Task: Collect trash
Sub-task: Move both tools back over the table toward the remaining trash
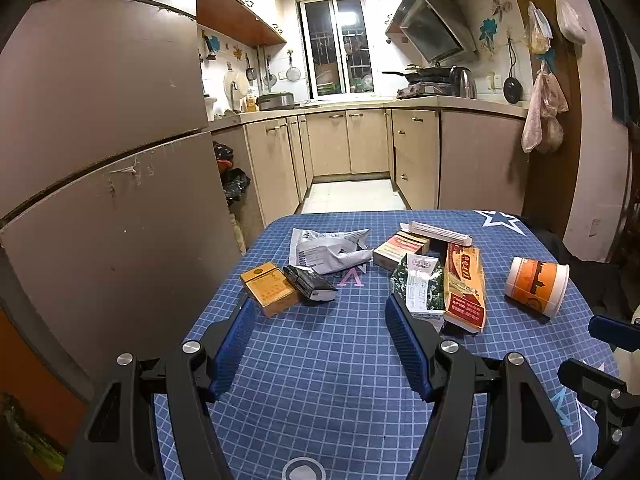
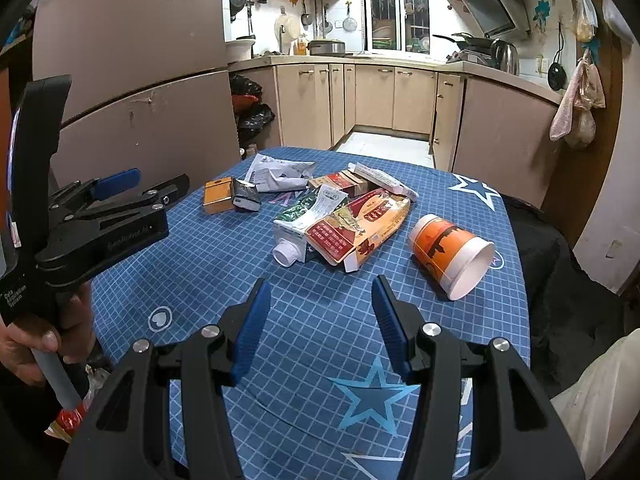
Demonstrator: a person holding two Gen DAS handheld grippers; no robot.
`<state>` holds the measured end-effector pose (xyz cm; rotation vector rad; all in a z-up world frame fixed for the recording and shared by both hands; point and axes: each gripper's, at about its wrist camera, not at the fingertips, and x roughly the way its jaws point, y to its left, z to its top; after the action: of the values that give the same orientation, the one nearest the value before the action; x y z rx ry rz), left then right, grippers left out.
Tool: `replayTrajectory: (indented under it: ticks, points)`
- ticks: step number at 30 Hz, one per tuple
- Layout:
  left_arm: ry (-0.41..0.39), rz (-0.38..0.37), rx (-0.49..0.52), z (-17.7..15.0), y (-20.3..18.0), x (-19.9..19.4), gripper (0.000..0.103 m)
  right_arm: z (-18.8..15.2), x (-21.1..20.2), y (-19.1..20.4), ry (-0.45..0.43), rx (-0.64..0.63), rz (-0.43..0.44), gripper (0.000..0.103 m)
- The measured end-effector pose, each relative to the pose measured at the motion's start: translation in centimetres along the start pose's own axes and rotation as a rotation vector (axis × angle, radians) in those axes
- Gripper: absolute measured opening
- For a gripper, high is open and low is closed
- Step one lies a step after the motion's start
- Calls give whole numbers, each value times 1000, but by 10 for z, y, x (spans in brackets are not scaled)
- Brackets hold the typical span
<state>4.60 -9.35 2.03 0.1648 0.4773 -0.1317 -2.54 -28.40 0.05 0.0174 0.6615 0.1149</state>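
Both grippers hover over the blue checked tablecloth [image 1: 320, 360], nothing between the fingers of either. Left gripper [image 1: 320, 312] jaws wide apart; right gripper [image 2: 320, 292] jaws wide too. Trash sits mid-table in a loose cluster: yellow box [image 1: 269, 287] touching a black pack [image 1: 310, 283], crumpled white mailer bag [image 1: 330, 250] behind them, green-white carton [image 1: 420, 286] lying flat beside a red-orange snack box [image 1: 466, 286], with its white spout pointing toward the right wrist camera. A small red-and-white box [image 1: 398, 250] and a long white box [image 1: 438, 233] are partly hidden behind the carton; labels too small to read. Orange paper cup [image 2: 450, 254] lies on its side, well apart to the right, open mouth toward the near edge. At the left of the right wrist view, a hand [image 2: 36, 340] grips the left gripper's handle; something red below it is cut off, can't tell what. Fridge [image 1: 100, 120] stands left of the table.
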Motion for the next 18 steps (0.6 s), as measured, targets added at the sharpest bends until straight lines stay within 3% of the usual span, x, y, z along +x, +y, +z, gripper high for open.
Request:
replayTrajectory:
  ticks: [13, 18]
  points:
    - [-15, 20, -10, 4, 3, -4, 69, -3, 3, 0, 3, 10, 1, 51]
    - [-66, 11, -35, 12, 8, -27, 69, -3, -6, 2, -18, 9, 2, 51]
